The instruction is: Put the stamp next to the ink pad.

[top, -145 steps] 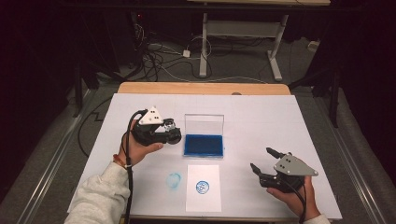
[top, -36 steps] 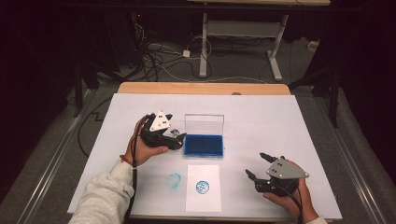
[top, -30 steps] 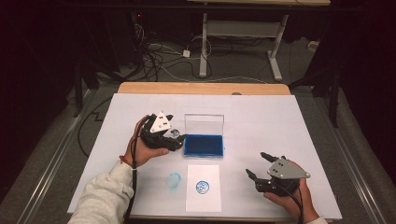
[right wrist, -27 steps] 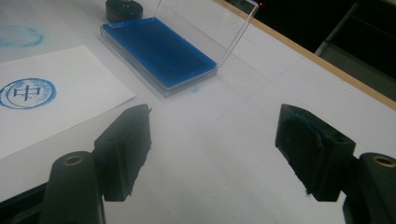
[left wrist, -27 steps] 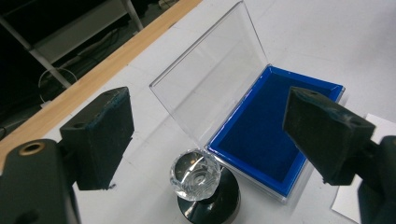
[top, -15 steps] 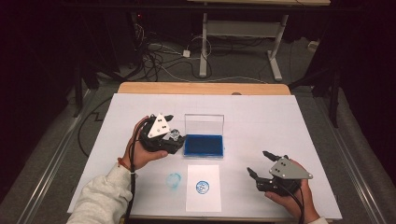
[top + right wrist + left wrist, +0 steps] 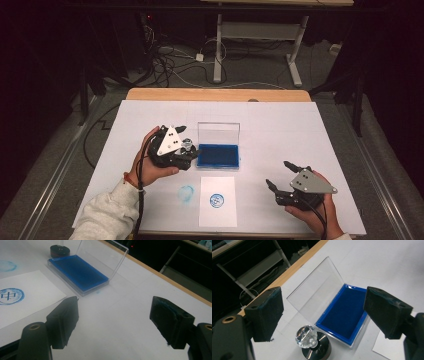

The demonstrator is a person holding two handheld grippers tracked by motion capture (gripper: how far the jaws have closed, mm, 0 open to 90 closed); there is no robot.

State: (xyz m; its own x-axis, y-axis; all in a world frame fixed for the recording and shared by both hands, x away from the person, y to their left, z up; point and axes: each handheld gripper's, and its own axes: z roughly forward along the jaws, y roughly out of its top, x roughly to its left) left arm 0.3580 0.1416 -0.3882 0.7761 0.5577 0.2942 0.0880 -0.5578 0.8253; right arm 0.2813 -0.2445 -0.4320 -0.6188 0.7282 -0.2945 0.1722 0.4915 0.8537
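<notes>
A stamp with a clear crystal knob on a round black base stands on the white table just left of the ink pad. The blue ink pad lies in its case with the clear lid standing open. My left gripper hovers over the stamp, open, its jaws wide on either side and not touching it. A white sheet with a round blue print lies in front of the pad. My right gripper rests open near the front right, nothing between its jaws.
A blue smudge marks the table left of the sheet. The table's wooden far edge runs behind the white cover. Beyond it are a dark floor, cables and a desk frame.
My left gripper has crept a little right and toward the front, over the stamp beside the pad. The right gripper has barely shifted near the front edge.
</notes>
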